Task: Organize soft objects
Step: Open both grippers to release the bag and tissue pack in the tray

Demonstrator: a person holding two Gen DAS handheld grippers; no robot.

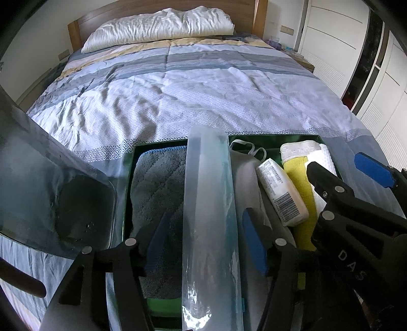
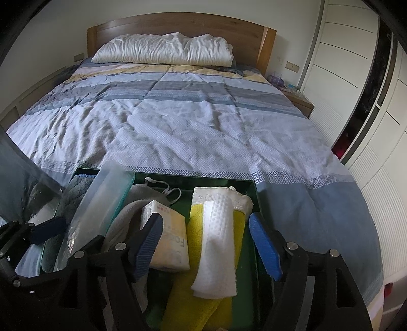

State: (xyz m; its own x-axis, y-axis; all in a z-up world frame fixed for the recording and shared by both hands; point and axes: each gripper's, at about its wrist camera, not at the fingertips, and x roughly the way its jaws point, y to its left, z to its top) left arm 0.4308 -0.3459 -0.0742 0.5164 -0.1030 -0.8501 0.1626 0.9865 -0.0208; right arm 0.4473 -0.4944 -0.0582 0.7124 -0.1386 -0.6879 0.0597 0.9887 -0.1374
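Green tray (image 2: 255, 201) at the foot of the bed (image 2: 178, 127), holding soft goods. Left to right: grey quilted cloth (image 1: 157, 183); frosted plastic pouch (image 1: 208, 203), lying lengthwise between the spread blue pads of the left claw (image 1: 207, 244), pads not pressing it; grey fabric with white loops (image 2: 155, 189); tissue pack (image 2: 169, 244); yellow towel (image 2: 216, 229) with white waffle cloth (image 2: 218, 242) on top, both between the spread pads of the right claw (image 2: 206, 244), untouched.

Bedroom, daylight. Bed (image 2: 178, 122) with striped blue-grey quilt, white pillow (image 2: 162, 49), wooden headboard (image 2: 178, 24). White louvred wardrobe (image 2: 361, 76) on the right, nightstand (image 2: 297, 100) beside it.
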